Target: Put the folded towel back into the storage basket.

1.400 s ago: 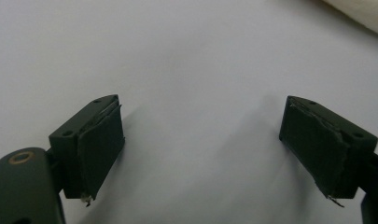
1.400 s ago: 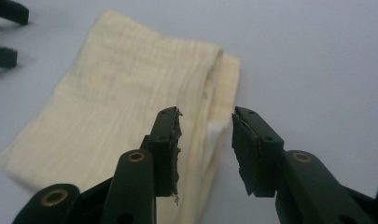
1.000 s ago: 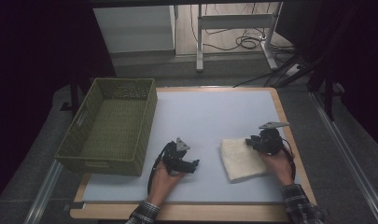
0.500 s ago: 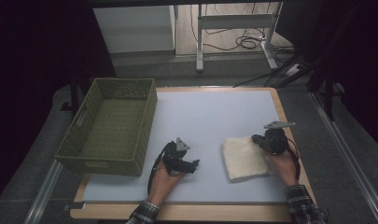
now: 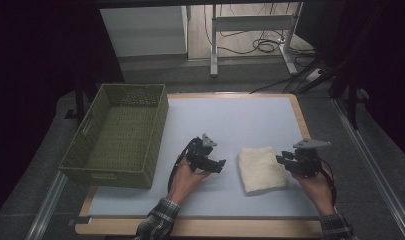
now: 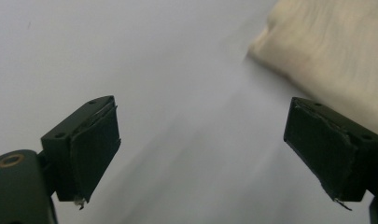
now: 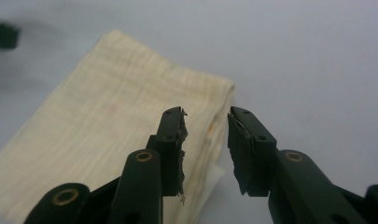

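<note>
Right tongs (image 7: 206,116) have just been opening off the towel (image 5: 260,169); left tongs (image 6: 203,140) gape empty.

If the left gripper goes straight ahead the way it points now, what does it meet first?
Probably the folded towel. In the high view the left gripper points at its near edge, jaws wide open, with bare table between. The towel sits right of centre in the left gripper view.

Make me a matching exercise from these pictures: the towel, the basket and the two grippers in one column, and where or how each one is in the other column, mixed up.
Things:
1. folded towel
2. green basket
3. left gripper
4. right gripper

Places or states:
A. at the table's left edge
B. jaws set wide apart over bare table
C. lies flat between the two hands
D. jaws a little apart at the towel's edge, just been opening

Pairs: 1-C, 2-A, 3-B, 4-D
</note>
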The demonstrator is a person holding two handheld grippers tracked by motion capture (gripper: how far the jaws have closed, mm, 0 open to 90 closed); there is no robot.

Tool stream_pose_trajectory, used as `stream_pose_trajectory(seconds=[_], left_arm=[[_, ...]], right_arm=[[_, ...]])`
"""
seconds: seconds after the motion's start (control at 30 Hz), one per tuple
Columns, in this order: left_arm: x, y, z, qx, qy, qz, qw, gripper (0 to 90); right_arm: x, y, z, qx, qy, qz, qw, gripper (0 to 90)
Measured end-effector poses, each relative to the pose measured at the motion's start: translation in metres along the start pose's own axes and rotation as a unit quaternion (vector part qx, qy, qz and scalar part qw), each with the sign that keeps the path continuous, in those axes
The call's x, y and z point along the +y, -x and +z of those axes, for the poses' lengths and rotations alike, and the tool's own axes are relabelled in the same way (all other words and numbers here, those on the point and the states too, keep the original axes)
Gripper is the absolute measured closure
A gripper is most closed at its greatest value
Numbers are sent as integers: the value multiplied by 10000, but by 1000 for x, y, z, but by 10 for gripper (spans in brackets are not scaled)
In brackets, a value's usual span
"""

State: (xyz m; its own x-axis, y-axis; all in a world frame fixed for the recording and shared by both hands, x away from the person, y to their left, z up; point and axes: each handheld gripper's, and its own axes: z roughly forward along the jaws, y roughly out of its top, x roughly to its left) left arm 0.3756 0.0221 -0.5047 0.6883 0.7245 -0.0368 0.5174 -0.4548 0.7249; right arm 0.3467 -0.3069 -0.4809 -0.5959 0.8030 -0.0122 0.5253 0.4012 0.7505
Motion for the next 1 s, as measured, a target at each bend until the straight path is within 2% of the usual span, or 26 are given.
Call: stream_pose_trajectory(seconds=[0.1, 0.23, 0.27, 0.37, 0.43, 0.5, 0.57, 0.67, 0.77, 0.87, 1.0], left_arm=[[19, 5, 12, -208, 74, 11, 9998, 107], [37, 15, 31, -313, 122, 61, 9994, 106], [39, 17, 36, -290, 113, 80, 9995, 106], [42, 19, 51, -32, -29, 116, 9999, 108], [39, 17, 61, 282, -222, 127, 9993, 110], [34, 15, 70, 307, -361, 101, 9988, 124], [32, 12, 71, 156, -309, -66, 9994, 130], [34, 14, 61, 180, -232, 83, 9995, 131], [36, 16, 47, -8, -80, 95, 9999, 156], [32, 18, 43, -25, -125, 198, 9997, 200], [27, 18, 55, -22, -318, 255, 9992, 239]], right_arm=[[-12, -5, -11, 45, -24, 9, 10000, 630], [-27, -8, -18, 134, -39, 102, 9999, 591], [-31, -9, -18, 146, -59, 114, 9998, 585], [-41, -8, -15, 127, -142, 145, 9997, 575], [-47, -6, -12, 82, -212, 175, 9996, 576], [-53, -4, -9, 120, -239, 220, 9994, 577], [-55, -1, -8, 182, -180, 271, 9993, 577], [-53, -2, -10, 109, -198, 227, 9995, 568], [-50, -6, -15, 140, -133, 226, 9996, 532], [-49, -8, -16, 248, -131, 272, 9992, 505], [-52, -14, -9, 261, -327, 246, 9988, 502]])
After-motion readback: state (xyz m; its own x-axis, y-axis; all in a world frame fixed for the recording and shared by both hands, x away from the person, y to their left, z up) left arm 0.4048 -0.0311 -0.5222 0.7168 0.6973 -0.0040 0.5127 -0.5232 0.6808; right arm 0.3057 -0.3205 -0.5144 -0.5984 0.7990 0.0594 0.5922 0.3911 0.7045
